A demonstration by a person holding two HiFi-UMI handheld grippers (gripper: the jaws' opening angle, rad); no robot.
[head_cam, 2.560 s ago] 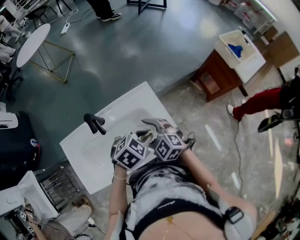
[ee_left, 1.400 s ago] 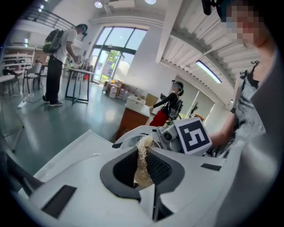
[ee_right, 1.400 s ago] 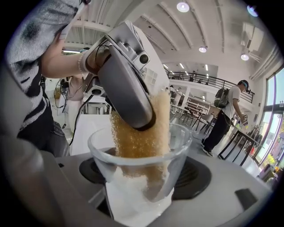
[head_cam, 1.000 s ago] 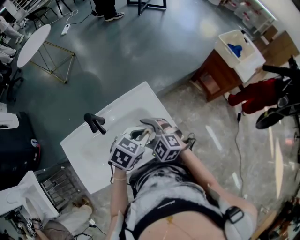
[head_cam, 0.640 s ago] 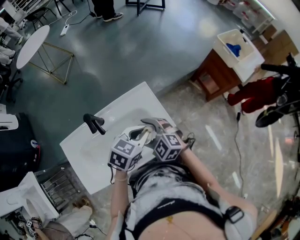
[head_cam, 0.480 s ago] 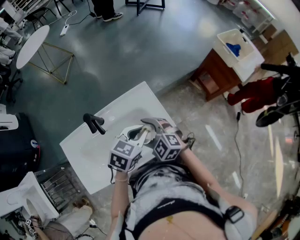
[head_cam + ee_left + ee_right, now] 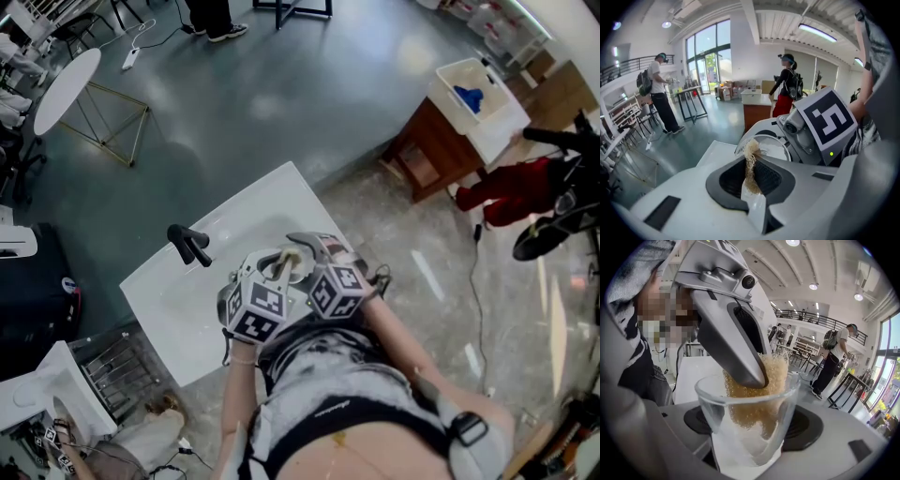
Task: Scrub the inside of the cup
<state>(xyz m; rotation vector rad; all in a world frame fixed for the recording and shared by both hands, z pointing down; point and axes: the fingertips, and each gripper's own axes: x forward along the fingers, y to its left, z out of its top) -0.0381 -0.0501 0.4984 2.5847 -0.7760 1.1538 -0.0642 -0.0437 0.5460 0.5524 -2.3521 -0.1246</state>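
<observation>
**Edges and open room.** A white rectangular sink (image 7: 178,291) stands cornerwise in front of the person, with a black faucet (image 7: 190,246) on its left rim. Both tools hang over the sink's near right edge, close against the person's torso. Beyond the sink's far edge lies bare grey floor (image 7: 262,103). A round white table (image 7: 64,89) stands well apart from the sink to the far left, and a brown wooden cabinet (image 7: 427,150) stands well apart to the far right.

**Containers and contents.** A clear glass cup (image 7: 740,394) is held above the sink, tipped toward the left tool. The right gripper (image 7: 751,437) has its fingers closed on the cup's lower wall. The left gripper (image 7: 751,180) has its fingers nearly together, pinching a tan fibrous scrub pad (image 7: 750,159). In the right gripper view, one grey finger of the left gripper reaches over the rim, and the pad fills much of the cup's inside, pressed to the glass. A white rectangular tub (image 7: 495,127) on the cabinet holds a blue item (image 7: 472,99).
</observation>
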